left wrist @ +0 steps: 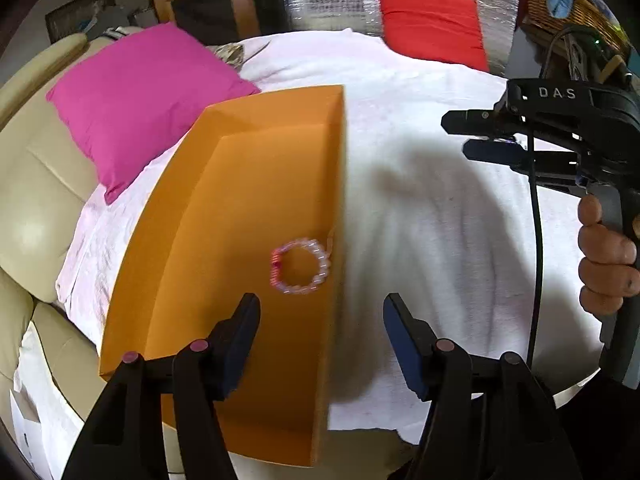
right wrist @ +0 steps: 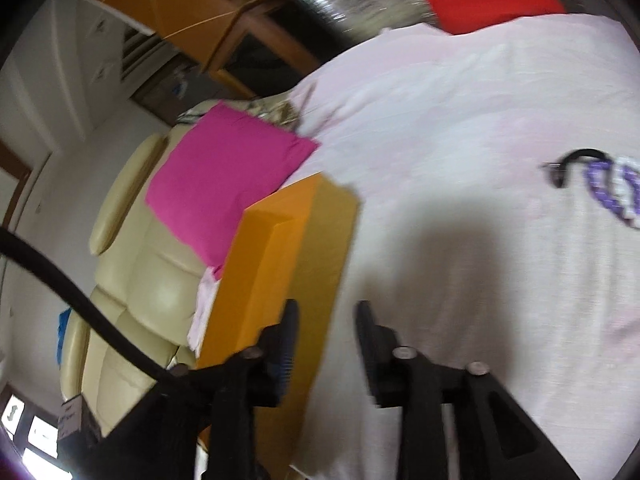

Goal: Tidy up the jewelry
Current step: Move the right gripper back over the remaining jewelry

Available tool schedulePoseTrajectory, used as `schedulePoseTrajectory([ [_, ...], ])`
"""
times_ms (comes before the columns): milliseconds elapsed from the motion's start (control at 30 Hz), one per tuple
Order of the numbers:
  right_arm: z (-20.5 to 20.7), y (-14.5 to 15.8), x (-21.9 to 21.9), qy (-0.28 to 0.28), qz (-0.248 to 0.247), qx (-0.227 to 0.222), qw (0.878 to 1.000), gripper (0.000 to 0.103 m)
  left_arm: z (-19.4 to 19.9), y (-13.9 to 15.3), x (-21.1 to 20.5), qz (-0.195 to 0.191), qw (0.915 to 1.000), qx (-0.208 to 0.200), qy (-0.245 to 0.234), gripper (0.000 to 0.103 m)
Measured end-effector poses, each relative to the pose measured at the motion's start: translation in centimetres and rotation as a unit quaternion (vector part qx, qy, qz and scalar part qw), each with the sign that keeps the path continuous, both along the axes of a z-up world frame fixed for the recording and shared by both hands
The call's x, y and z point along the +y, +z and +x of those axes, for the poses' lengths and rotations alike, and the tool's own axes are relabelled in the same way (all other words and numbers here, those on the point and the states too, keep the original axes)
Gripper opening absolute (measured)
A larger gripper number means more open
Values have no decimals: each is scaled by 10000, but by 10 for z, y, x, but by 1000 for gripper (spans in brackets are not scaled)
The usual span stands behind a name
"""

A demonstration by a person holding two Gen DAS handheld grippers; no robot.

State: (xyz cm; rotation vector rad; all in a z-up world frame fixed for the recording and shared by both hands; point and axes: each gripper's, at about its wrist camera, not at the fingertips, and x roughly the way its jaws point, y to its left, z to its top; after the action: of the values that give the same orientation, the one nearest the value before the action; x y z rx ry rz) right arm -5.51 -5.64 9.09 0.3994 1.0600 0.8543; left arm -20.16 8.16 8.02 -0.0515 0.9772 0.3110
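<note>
Nearest in the left wrist view, the left claw (left wrist: 322, 316) is hanging with its two fingers spread wide and nothing between them, one finger over the orange box (left wrist: 224, 240) and the other over the white sheet (left wrist: 432, 216) beside it. Just beyond the fingertips, one pink beaded bracelet (left wrist: 301, 267) is lying flat on the floor of the box, close against its right wall. The single box is sitting open on the sheet. Farther to the right, the right claw (left wrist: 454, 136) is reaching in sideways above the sheet, held by a hand (left wrist: 606, 256) wrapped around its grip; in this view its fingers are looking close together, with a small purple glint between them, but what it is cannot be told. In the blurred right wrist view, the right claw (right wrist: 327, 312) is showing a clear gap between its fingers, and nothing is visible in it, above the box edge. One purple-and-white braided bracelet (right wrist: 612, 192) is lying on the sheet at the far right. Beyond are sitting one pink cushion (left wrist: 140, 100) and one red cushion (left wrist: 432, 24).
</note>
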Motion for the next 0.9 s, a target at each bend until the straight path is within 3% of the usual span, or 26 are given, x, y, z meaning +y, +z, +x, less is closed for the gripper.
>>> schedulePoseTrajectory([
  [533,37,15,-109,-751,-226,68,9969,43,29,8,-75,241,9976,27,-648,67],
  [900,63,17,-217,-1730,-140,346,9842,43,40,1,-125,188,9924,163,-1202,68],
])
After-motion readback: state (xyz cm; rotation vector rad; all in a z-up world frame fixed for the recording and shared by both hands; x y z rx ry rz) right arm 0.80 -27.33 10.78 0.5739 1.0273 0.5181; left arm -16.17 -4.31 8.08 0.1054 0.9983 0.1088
